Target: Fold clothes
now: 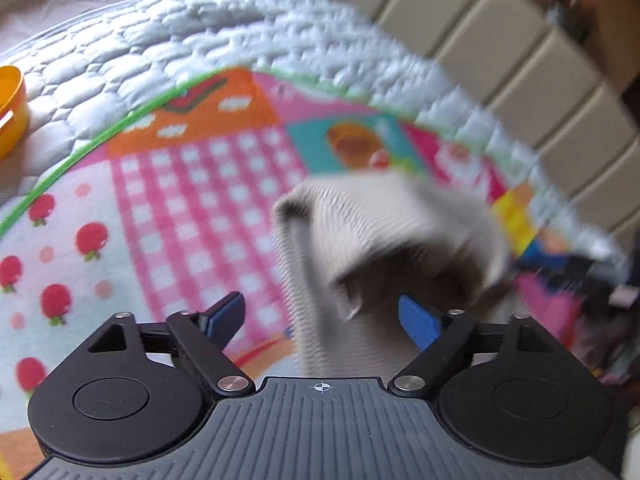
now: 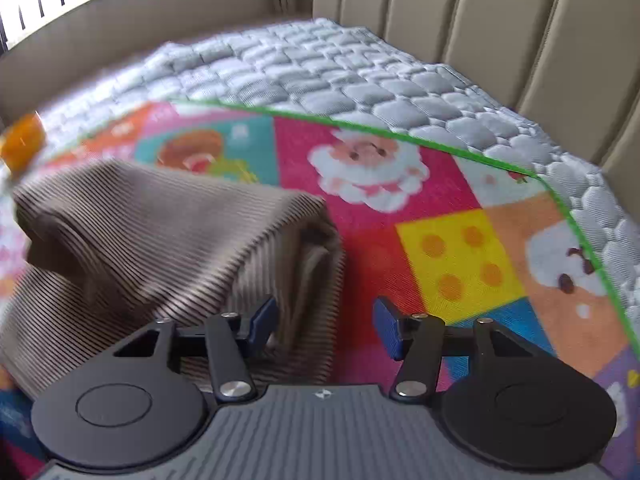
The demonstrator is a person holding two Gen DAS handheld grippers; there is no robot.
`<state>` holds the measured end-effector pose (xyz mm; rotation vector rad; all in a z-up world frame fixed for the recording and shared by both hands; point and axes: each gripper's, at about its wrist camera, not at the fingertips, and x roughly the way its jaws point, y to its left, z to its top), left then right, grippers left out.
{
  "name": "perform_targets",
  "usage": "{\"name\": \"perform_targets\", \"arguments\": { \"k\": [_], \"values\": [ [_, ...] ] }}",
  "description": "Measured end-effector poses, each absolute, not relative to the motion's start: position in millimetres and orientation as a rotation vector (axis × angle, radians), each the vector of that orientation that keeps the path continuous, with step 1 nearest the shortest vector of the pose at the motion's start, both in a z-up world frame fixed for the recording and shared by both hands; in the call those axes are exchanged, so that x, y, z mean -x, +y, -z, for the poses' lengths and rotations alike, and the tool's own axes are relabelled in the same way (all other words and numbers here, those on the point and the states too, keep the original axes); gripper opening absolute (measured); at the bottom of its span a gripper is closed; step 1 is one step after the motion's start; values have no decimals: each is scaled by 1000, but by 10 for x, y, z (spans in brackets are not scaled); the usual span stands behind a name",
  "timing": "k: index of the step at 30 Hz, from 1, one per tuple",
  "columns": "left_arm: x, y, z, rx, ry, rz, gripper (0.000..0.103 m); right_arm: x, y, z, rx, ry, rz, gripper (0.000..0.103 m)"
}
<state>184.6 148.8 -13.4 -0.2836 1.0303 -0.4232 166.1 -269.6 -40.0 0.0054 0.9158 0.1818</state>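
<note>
A beige ribbed garment [image 1: 372,232] lies bunched on a colourful patterned mat [image 1: 192,200], blurred by motion in the left wrist view. My left gripper [image 1: 322,316] is open, its blue pads [image 1: 228,312] apart, with the cloth just ahead and between them. In the right wrist view the same ribbed garment [image 2: 160,232] is folded over itself at left centre on the mat [image 2: 452,256]. My right gripper [image 2: 326,326] is open; its left pad [image 2: 262,320] sits over the garment's right edge, and its right pad is over bare mat.
A grey quilted pad [image 2: 320,72] lies under the mat. Padded beige wall panels [image 2: 500,8] rise behind and to the right. An orange-yellow plastic container [image 1: 10,108] stands at the mat's far left edge. A window shows at the upper left.
</note>
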Motion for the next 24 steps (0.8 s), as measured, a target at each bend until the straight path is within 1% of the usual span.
{"name": "perform_targets", "arguments": {
  "k": [3,5,6,7,10,11,12,13,14,15,17,20,22,24],
  "values": [
    [-2025,1459,33,433,977,430,94,-1710,-2719,277,-159,891,-225,55],
    [-2174,1391,59,495,972,412,94,-1777,-2628,337,-160,905,-227,65],
    [-2247,1313,143,478,996,389,94,-1811,-2583,368,-160,912,-228,65],
    [-2319,1234,226,461,1019,365,92,-1854,-2547,420,-161,923,-226,65],
    [-2464,1066,491,439,1072,328,83,-2033,-2491,688,-164,976,-206,66],
    [-2466,1044,568,455,1086,336,77,-2089,-2483,774,-170,995,-205,65],
    [-2449,1034,623,468,1096,339,70,-2129,-2489,838,-181,1011,-215,62],
    [-2432,1012,652,461,1104,343,67,-2144,-2490,850,-186,1017,-233,48],
    [-2414,990,681,454,1111,346,56,-2141,-2489,811,-195,1016,-264,26],
    [-2396,968,710,447,1118,350,44,-2113,-2492,737,-197,1014,-294,24],
    [-2319,921,585,399,1111,393,32,-2009,-2488,552,-157,1004,-335,22],
    [-2085,862,290,365,1089,495,31,-1798,-2567,412,-126,1029,-384,22],
    [-1904,840,333,314,1124,508,31,-1668,-2648,427,-121,1070,-404,22],
    [-1723,817,375,263,1157,521,32,-1579,-2707,555,-109,1113,-393,23]
  ]
}}
